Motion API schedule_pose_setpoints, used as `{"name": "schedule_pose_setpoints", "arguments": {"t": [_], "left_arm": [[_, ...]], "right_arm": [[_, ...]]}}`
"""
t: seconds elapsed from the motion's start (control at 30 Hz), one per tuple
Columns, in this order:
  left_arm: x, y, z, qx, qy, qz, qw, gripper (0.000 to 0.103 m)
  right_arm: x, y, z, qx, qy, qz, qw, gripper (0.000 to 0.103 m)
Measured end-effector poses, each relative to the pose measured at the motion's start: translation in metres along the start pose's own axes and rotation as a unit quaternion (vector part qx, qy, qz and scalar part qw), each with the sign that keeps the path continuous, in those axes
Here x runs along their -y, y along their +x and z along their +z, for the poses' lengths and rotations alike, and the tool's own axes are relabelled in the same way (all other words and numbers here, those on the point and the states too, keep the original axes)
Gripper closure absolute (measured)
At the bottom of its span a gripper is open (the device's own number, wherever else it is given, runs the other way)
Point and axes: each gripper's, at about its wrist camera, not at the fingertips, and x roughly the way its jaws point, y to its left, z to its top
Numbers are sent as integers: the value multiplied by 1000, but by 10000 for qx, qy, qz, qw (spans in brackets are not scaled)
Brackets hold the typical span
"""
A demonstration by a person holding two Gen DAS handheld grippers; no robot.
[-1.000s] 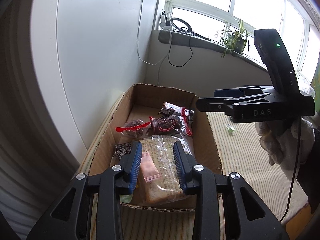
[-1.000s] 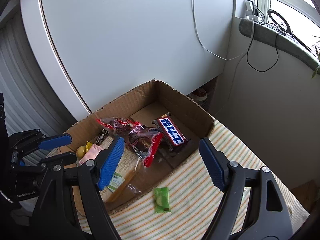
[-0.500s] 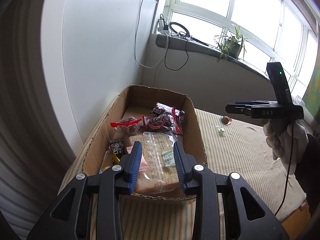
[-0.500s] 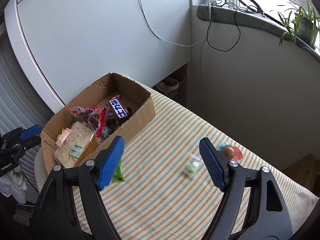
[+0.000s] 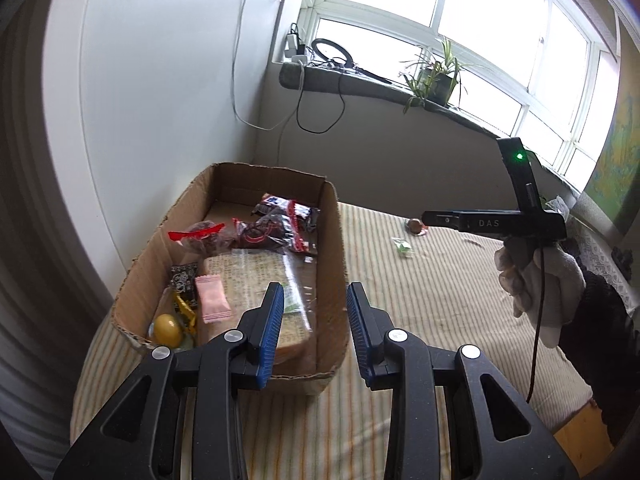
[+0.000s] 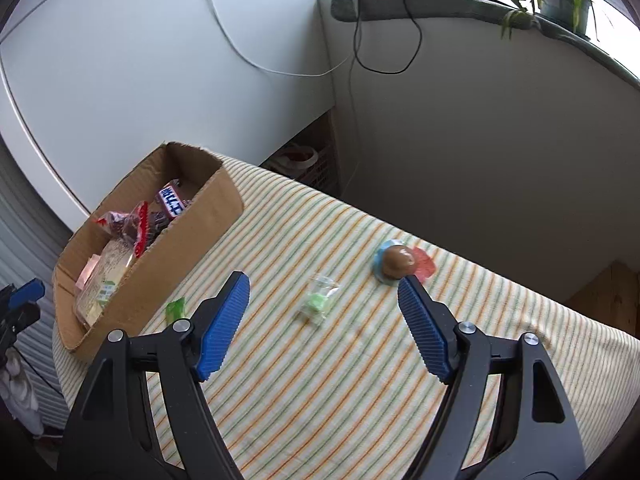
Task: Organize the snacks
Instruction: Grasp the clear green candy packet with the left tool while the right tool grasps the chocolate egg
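Hovering above the striped desk point(image 6: 360, 380), the right hand-held gripper point(image 6: 322, 322) has its jaws spread wide and empty, and the small green candy in a clear wrapper point(image 6: 318, 300) lies almost dead ahead, just beyond the gap between the blue pads. Taking the cardboard box point(image 6: 192, 240) as the landmark, this candy sits well out from the box's long side wall; a second green candy point(image 6: 176, 309) lies just beside that wall, and the round brown sweet on blue and red wrapping point(image 6: 398, 262) lies farther out again. The clear-wrapped candy's long axis seems to run roughly along the line of approach, so the jaws would close across its shorter width; blur makes this uncertain. The left hand-held gripper point(image 5: 314, 328) hangs over the box's near end, jaws moderately apart and empty. The right one is clearly nearer, and likely takes the next pick.
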Motion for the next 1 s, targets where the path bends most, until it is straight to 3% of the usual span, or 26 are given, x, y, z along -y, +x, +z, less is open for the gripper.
{"name": "schedule_pose_setpoints", "arguments": {"t": [0.23, 0.53, 0.9, 1.0], "left_arm": [[51, 24, 11, -42, 269, -333, 9991, 72], [102, 87, 25, -369, 454, -556, 9967, 72], [108, 163, 31, -777, 348, -403, 9956, 72], [110, 170, 30, -778, 380, -399, 9954, 72]], "right_arm": [[25, 8, -4, 13, -160, -261, 9995, 36], [36, 33, 0, -22, -352, 279, 9990, 38], [41, 65, 10, -78, -561, 364, 9977, 44], [39, 67, 11, -74, -612, 442, 9971, 54]]}}
